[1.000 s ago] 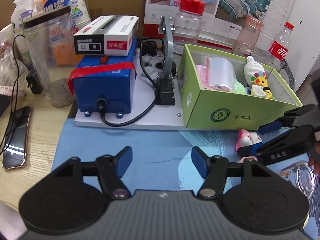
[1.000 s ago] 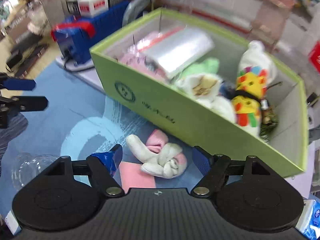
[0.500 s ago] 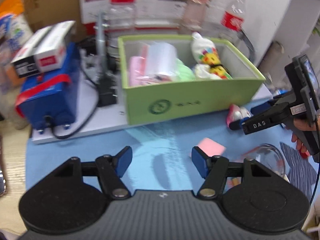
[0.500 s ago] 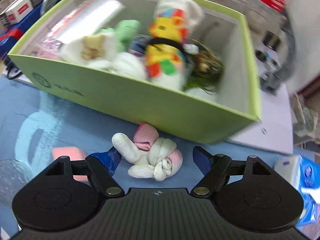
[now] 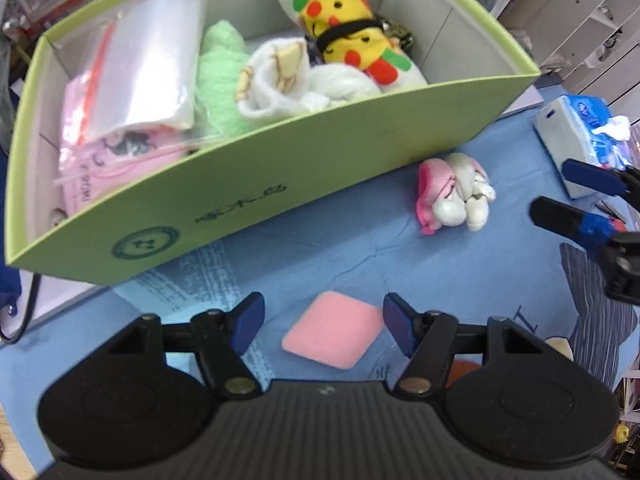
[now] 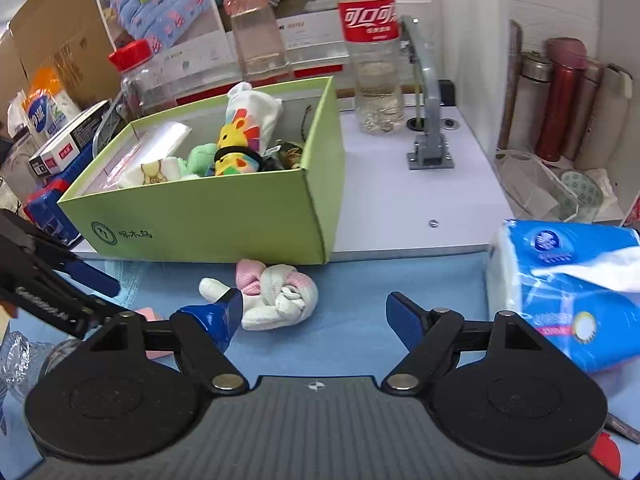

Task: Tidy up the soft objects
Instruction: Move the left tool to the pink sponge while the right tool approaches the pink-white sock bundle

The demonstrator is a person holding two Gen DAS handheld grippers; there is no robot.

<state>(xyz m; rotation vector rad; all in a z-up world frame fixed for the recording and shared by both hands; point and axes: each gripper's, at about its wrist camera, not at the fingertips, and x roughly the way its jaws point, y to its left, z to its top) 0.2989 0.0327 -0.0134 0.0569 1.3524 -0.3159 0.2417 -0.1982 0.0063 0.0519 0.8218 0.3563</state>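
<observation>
The left tool [image 5: 323, 322] hangs over the blue mat [image 5: 360, 248], its blue-tipped fingers spread with nothing pinched; a flat pink sponge [image 5: 333, 329] lies on the mat in the gap between them. The right tool [image 6: 314, 314] is also spread and empty, and its left fingertip [image 6: 230, 308] overlaps the knotted pink-and-white sock [image 6: 276, 294] in the picture; I cannot tell if they touch. That sock lies on the mat just in front of the green box [image 6: 224, 216]. The box already holds a clear bag [image 5: 148, 60], a green cloth [image 5: 218, 76], white socks [image 5: 304, 84] and a yellow lion toy [image 5: 352, 40]. A blue tissue pack [image 6: 560, 292] sits right of the sock.
</observation>
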